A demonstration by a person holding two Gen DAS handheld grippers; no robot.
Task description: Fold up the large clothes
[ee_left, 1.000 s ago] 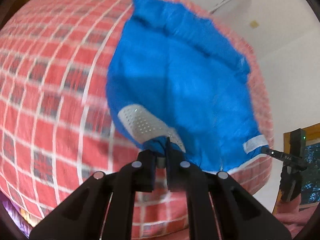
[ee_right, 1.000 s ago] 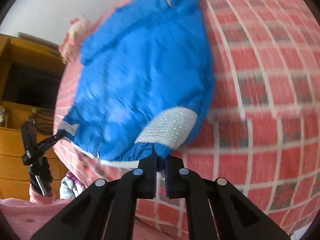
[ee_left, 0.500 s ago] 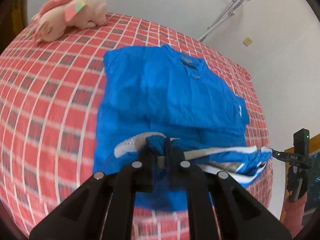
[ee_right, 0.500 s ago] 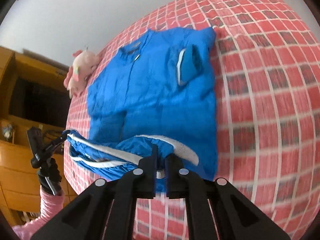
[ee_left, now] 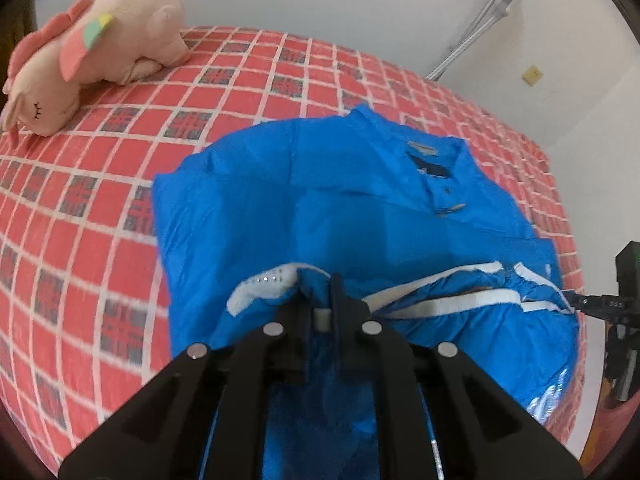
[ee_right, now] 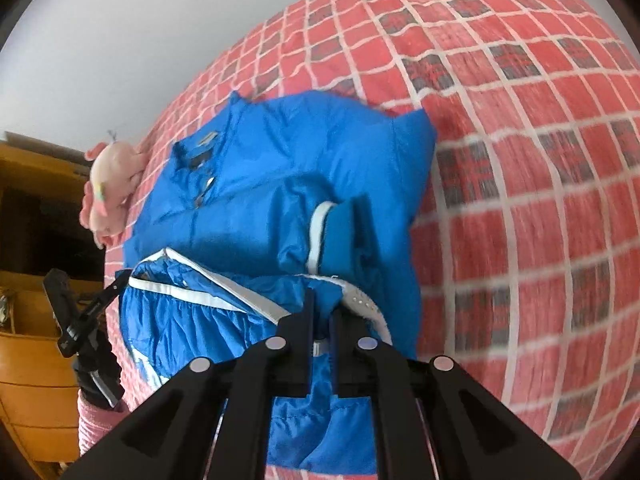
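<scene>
A blue jacket with white trim lies on the red checked bed, collar at the far end; it also shows in the right wrist view. My left gripper is shut on the jacket's bottom hem at its left corner and holds it lifted over the jacket's body. My right gripper is shut on the hem's right corner. The hem stretches between the two grippers, doubled back toward the collar. The right gripper shows at the right edge of the left wrist view.
A pink plush toy lies on the bed at the far left, beyond the collar. A wooden dresser stands left of the bed. A metal pole leans on the white wall behind.
Both grippers have carried the bottom hem up and forward over the jacket toward the collar. The jacket's lower part is now folded onto its upper part.
</scene>
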